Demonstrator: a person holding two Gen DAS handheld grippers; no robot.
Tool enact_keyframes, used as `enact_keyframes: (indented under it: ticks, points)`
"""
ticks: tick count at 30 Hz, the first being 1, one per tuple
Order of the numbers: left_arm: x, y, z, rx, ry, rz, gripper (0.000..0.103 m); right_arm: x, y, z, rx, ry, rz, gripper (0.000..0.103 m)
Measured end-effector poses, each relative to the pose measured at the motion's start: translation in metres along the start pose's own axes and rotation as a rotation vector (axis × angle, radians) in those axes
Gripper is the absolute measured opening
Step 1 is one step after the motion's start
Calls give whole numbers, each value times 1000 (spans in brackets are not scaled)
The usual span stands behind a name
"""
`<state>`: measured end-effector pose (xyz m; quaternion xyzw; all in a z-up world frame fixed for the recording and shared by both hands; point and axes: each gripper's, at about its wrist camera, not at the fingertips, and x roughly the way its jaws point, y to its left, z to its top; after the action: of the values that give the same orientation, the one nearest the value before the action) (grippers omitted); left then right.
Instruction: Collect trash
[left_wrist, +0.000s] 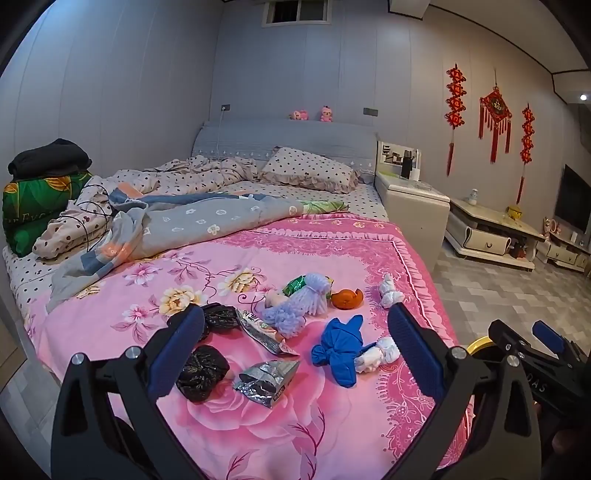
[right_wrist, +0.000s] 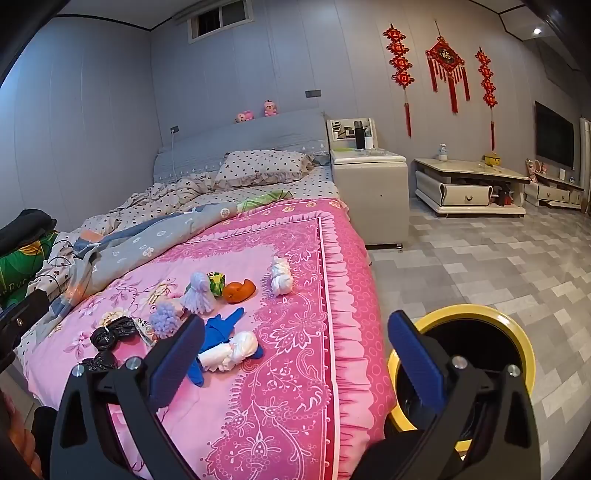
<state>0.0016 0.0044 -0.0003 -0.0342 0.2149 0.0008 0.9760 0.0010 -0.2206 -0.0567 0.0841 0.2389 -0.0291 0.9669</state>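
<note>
- Left gripper (left_wrist: 295, 354): jaws fully apart, nothing between the pads, tilted down over the near end of the pink bedspread (left_wrist: 258, 435).
- Right gripper (right_wrist: 295, 358): jaws fully apart, nothing held, above the bed's right edge; its left finger is over the bedspread, its right finger over the bin (right_wrist: 517, 332).
- Bin: yellow rim, dark interior, on the tiled floor (right_wrist: 480, 266) just beside the bed.
- Trash nearest the left gripper: foil wrapper (left_wrist: 267, 380) and black bag (left_wrist: 201, 373), both on the bedspread between the fingers.
- Second black bag (left_wrist: 221, 317) lies just beyond the left finger, beside a long snack wrapper (left_wrist: 264, 330).
- Blue bundle (left_wrist: 338, 347) lies right of centre, touching a white wad (left_wrist: 376, 354).
- Farther out: lilac foam net (left_wrist: 295, 306), green packet (left_wrist: 295, 285), orange peel (left_wrist: 346, 298), second white wad (left_wrist: 389, 293), all near one another.
- Beyond the trash: grey quilt (left_wrist: 177, 221), crumpled across the bed; dotted pillow (left_wrist: 306, 170) at the headboard.
- Nightstand (right_wrist: 369, 192) stands right of the headboard; red hangings (right_wrist: 443, 70) are on the wall.
</note>
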Motion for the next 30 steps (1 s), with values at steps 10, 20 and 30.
enact_keyframes:
  ticks: [10, 20, 30]
  points:
    - [2, -1, -3, 0, 2, 3, 95, 3, -3, -1, 3, 8, 4, 96]
    - [2, -1, -3, 0, 4, 2, 95, 2, -1, -1, 3, 9, 3, 96]
    - [2, -1, -4, -1, 5, 1, 95, 2, -1, -1, 4, 13, 4, 96]
